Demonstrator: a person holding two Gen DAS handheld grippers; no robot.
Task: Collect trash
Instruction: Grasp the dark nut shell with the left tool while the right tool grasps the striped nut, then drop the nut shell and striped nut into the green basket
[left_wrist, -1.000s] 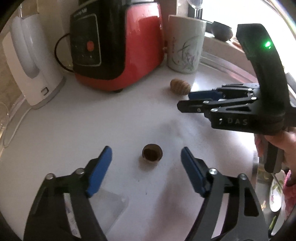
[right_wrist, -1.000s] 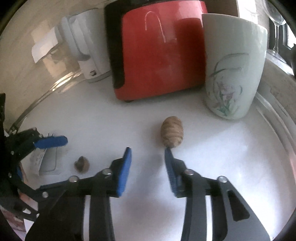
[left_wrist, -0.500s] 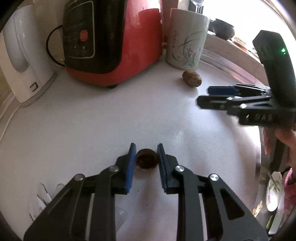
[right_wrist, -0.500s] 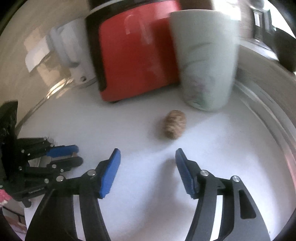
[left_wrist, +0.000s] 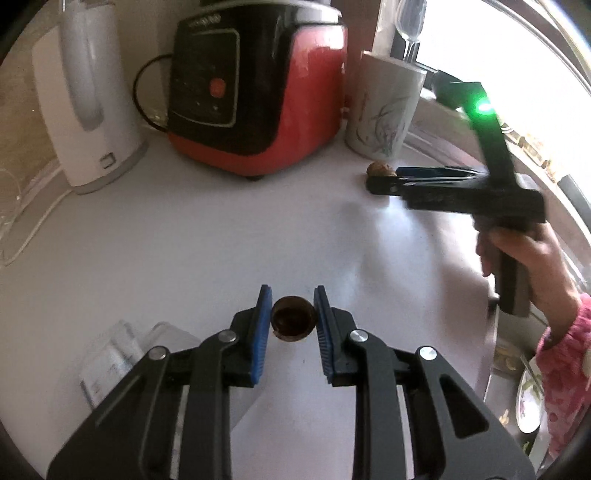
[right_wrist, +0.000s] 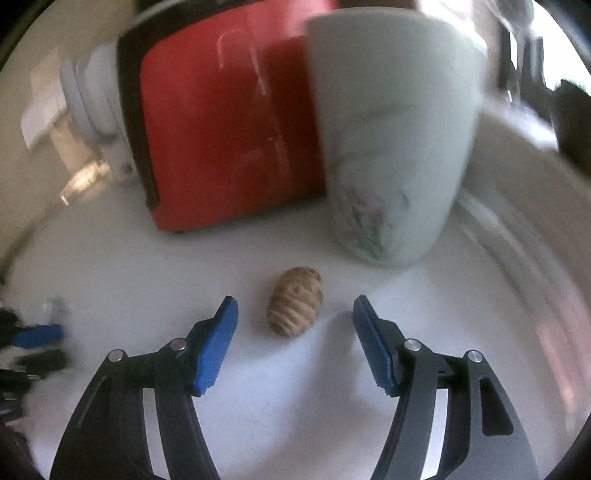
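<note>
L gripper (left_wrist: 291, 317) is clenched on a dark brown nutshell half (left_wrist: 293, 319): both blue pads touch its sides, hollow side facing the cam. Shell sits at the pad tips, over the white counter (left_wrist: 184, 240); can't tell if it's lifted off or resting. Jaws have just been closing, shell between them.

R gripper (right_wrist: 295, 328) is released, jaws wide, just been opening. A tan ribbed nut (right_wrist: 295, 306) lies on the counter between the pads, touching neither, closer to the left pad. From the L cam the R gripper (left_wrist: 384, 179) shows side-on w/ its tips at that nut (left_wrist: 380, 170), held by a hand (left_wrist: 524, 258) in a pink patterned sleeve (left_wrist: 565, 369).

Behind the nut: white floral mug (right_wrist: 391, 129), blurred, next to a red-black appliance (left_wrist: 255, 92). White kettle (left_wrist: 85, 96) far left. Clear plastic wrapper (left_wrist: 122, 354) on the counter just left of the L gripper's fingers.
</note>
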